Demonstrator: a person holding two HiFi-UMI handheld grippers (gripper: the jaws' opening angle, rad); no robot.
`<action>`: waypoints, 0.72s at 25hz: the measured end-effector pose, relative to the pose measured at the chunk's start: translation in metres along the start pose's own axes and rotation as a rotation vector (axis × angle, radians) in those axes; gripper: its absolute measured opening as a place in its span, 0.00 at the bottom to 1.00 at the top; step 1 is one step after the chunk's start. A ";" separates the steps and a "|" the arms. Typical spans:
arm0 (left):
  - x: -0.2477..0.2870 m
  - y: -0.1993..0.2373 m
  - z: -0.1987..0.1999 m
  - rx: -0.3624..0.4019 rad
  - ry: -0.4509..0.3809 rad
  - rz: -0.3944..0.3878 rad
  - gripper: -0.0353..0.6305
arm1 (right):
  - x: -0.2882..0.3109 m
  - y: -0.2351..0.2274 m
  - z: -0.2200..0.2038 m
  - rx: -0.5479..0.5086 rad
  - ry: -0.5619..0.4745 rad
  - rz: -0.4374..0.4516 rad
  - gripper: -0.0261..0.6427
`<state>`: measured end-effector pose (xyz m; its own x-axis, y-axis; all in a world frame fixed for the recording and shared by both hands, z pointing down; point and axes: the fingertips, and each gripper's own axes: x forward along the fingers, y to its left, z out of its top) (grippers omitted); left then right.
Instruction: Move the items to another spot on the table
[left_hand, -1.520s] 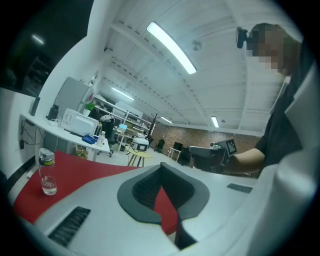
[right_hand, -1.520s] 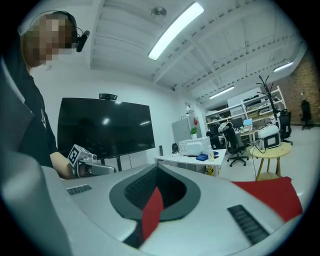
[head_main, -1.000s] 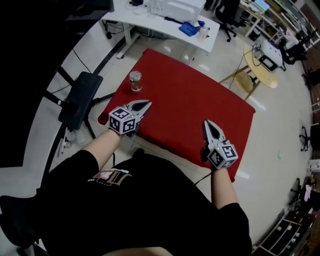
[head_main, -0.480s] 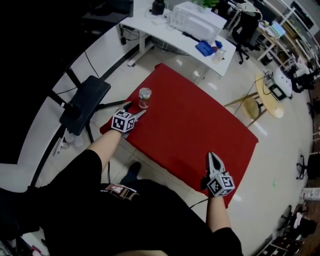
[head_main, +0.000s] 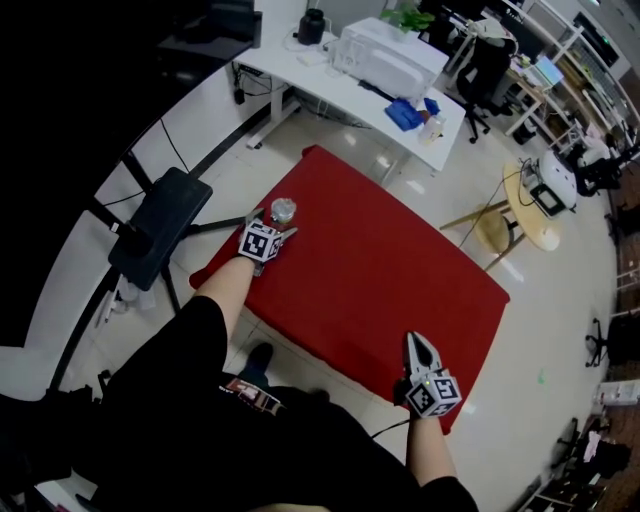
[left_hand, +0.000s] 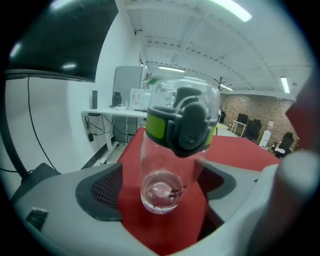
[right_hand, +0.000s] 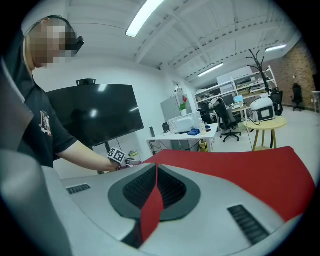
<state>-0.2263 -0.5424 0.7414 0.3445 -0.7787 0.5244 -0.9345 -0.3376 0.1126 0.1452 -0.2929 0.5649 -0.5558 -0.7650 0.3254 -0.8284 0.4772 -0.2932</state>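
A clear bottle (head_main: 283, 210) with a green and grey lid stands upright near the left corner of the red table (head_main: 390, 250). My left gripper (head_main: 279, 224) reaches around it and its jaws are opening. In the left gripper view the bottle (left_hand: 172, 150) stands between the two dark pads (left_hand: 105, 192), with a gap on each side. My right gripper (head_main: 415, 346) hovers at the table's near right edge, shut and holding nothing. In the right gripper view its jaws (right_hand: 156, 167) meet over the red table (right_hand: 250, 170).
A black chair (head_main: 160, 215) stands just left of the table. Behind it is a white desk (head_main: 330, 85) with a white machine (head_main: 390, 50) and a blue item. A round wooden table (head_main: 530, 210) sits to the right. A dark screen (right_hand: 95, 115) hangs on the wall.
My left gripper has moved forward to the bottle and its jaws have spread around it. The right gripper has drawn back toward the table's near edge.
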 end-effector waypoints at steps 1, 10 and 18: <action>0.003 0.000 0.000 0.007 0.004 -0.001 0.73 | -0.001 -0.003 -0.004 0.006 0.001 0.001 0.06; 0.014 -0.013 0.009 0.064 -0.021 -0.046 0.59 | -0.012 -0.022 -0.002 0.011 -0.013 -0.049 0.06; -0.006 -0.028 0.011 0.093 -0.053 -0.102 0.59 | -0.006 -0.022 0.003 -0.014 -0.027 -0.049 0.06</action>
<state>-0.2014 -0.5344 0.7258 0.4441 -0.7637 0.4686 -0.8828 -0.4622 0.0834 0.1672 -0.3005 0.5669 -0.5129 -0.7987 0.3147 -0.8554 0.4448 -0.2653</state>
